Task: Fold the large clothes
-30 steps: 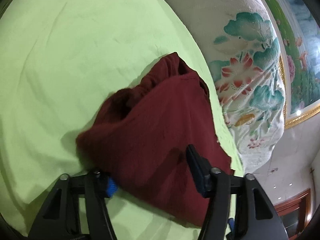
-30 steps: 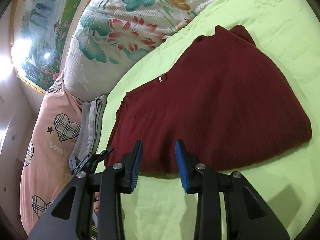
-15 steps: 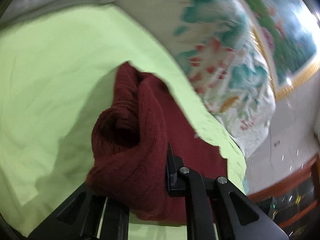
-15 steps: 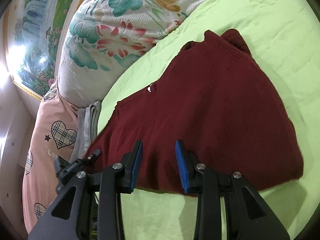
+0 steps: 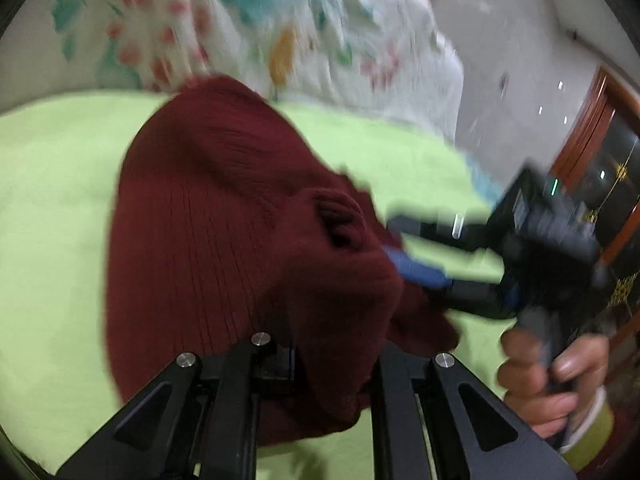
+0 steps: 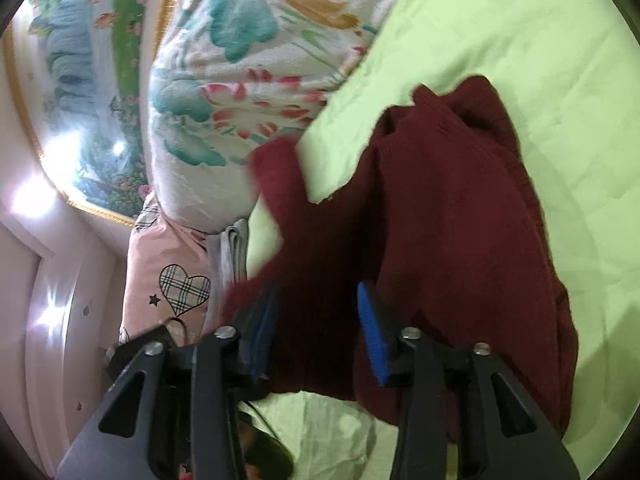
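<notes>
Your left wrist view sits low and close over the sweater (image 5: 224, 216), facing across the bed (image 5: 52, 184) toward the quilt (image 5: 280, 32) and the right gripper (image 5: 416, 248) (blurred). Your right wrist view looks along its own fingers, equally close, over the sweater (image 6: 452, 216) toward the quilt (image 6: 240, 60). Both share sweater, bed and quilt.
</notes>
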`<act>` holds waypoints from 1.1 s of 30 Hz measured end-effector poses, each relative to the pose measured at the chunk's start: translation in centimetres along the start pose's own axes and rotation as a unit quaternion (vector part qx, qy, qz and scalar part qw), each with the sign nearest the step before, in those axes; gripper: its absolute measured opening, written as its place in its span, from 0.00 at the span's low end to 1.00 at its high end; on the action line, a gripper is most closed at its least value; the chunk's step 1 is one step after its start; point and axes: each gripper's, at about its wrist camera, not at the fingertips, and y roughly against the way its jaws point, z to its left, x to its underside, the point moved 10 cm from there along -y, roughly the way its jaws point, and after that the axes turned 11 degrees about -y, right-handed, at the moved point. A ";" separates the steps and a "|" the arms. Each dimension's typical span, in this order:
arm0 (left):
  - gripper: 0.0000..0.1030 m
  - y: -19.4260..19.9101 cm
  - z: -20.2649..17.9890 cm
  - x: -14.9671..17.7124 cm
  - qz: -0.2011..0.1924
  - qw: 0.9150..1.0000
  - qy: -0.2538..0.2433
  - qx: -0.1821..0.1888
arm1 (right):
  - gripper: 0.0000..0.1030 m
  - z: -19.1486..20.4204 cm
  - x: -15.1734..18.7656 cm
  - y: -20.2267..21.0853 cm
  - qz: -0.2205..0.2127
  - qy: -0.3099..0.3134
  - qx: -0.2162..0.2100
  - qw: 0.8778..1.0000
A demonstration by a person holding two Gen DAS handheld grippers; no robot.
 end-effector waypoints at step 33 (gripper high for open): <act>0.13 -5.1 -8.6 0.8 0.018 0.997 -0.064 0.038 | 0.15 -5.8 -7.7 -0.3 -0.020 0.075 0.113 0.991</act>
